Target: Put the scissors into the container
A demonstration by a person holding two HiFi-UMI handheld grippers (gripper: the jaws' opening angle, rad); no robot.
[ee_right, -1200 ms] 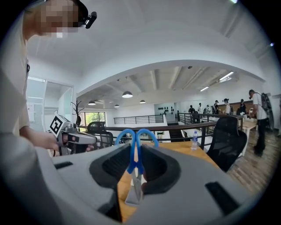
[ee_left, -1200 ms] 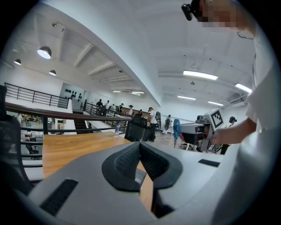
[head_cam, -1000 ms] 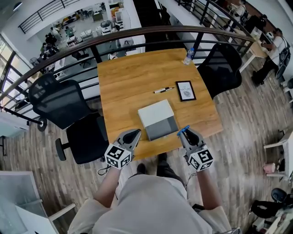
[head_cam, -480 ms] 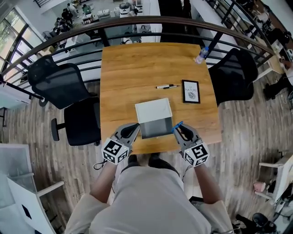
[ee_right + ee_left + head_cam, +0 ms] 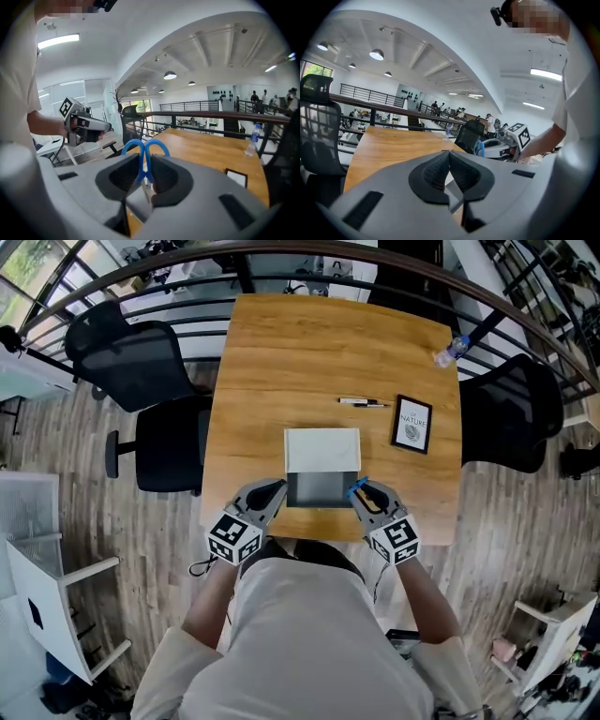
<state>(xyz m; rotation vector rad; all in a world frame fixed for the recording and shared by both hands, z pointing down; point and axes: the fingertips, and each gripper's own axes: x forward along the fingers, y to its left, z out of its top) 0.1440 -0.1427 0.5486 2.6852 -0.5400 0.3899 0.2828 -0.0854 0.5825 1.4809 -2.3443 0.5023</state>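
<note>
Right gripper (image 5: pixel 145 177): clamped on the scissors (image 5: pixel 142 157), blue handles poking up past the jaws.
Left gripper (image 5: pixel 449 174): jaws together, nothing between them.
Scissors' place: held by the container's (image 5: pixel 322 489) right edge.
Container: open, between both grippers, at the table's (image 5: pixel 281 362) near edge.

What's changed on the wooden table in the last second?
The right gripper, shut on the blue-handled scissors, edged left, up to the open grey container's right rim. The left gripper, shut and empty, kept its place by the left side; pen and black-framed card unmoved.
</note>
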